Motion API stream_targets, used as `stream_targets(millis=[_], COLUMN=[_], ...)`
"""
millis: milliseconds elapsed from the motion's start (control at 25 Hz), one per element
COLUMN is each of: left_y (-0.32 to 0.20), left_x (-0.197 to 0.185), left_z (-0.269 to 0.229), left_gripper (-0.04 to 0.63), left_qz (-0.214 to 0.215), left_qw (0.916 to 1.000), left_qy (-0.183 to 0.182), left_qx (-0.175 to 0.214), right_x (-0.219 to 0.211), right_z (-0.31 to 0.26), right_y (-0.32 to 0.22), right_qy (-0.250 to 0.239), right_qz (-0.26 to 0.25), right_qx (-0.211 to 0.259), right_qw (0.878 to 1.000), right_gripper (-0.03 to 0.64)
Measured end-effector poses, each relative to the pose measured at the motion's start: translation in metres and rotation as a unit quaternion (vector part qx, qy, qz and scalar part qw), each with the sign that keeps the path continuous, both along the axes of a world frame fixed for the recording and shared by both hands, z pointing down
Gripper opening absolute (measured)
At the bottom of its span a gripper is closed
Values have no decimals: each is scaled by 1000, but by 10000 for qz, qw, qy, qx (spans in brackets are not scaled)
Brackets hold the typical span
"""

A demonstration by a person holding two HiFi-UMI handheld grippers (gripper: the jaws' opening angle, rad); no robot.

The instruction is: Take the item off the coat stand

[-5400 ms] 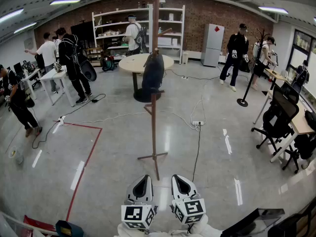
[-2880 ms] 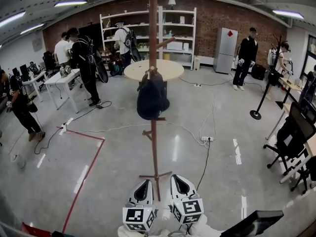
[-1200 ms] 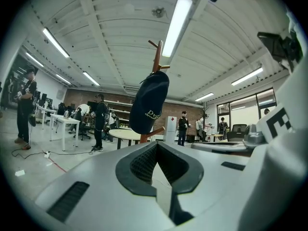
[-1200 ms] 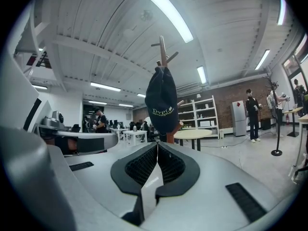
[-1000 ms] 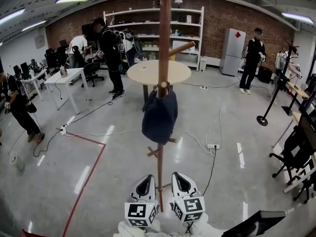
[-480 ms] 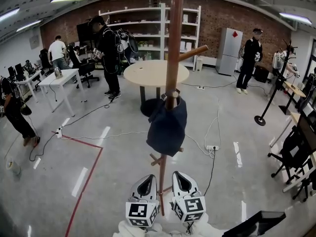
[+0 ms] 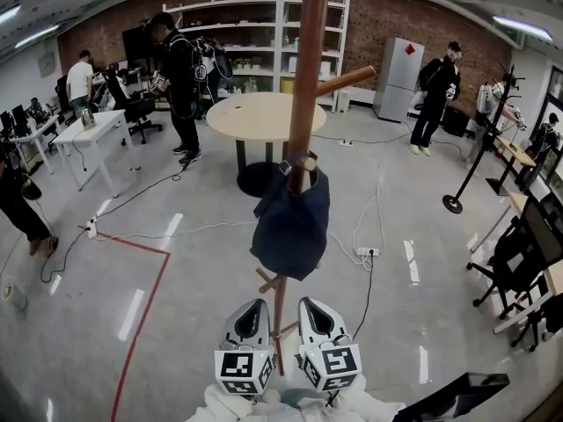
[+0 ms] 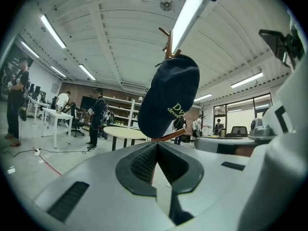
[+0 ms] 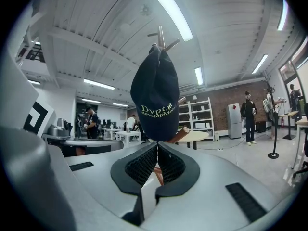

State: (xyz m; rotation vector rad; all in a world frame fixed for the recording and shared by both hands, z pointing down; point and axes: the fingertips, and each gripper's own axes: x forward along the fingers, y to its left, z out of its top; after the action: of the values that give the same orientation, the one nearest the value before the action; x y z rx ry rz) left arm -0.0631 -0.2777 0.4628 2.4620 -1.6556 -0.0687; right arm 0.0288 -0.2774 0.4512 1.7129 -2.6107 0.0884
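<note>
1. My left gripper: jaws together tip to tip, nothing clamped, pointing level ahead.
2. My right gripper: same, jaws pressed together, empty, level.
3. Both sit side by side, low, close to my body.

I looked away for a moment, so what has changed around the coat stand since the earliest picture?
The person has walked up to the coat stand, so the dark cap on its peg is now close ahead of the left gripper and right gripper. Nothing taken or let go. Same: cap on its peg, both grippers shut, empty, side by side.
</note>
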Motion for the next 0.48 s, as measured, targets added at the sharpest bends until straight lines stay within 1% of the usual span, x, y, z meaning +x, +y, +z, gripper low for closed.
stream_targets(millis=[240,360,480], left_y=[-5,-4,-2], left_x=[-1,4,10], left_z=[-7,-9,-8], left_gripper=[-2,-2,-2], left_qz=[-64,-20,27], left_qw=[10000,9999,9999], left_qy=[-46,-99,-124], left_qx=[43,61,52], right_x=[1,3,2], right_z=[-23,-29,-32], right_y=[-1,1,0], right_qy=[-52,-189,-185], right_qz=[-75,-206,-296], right_qx=[310,346,325], right_qw=[9995,9990,9989], right_gripper=[11,12,15])
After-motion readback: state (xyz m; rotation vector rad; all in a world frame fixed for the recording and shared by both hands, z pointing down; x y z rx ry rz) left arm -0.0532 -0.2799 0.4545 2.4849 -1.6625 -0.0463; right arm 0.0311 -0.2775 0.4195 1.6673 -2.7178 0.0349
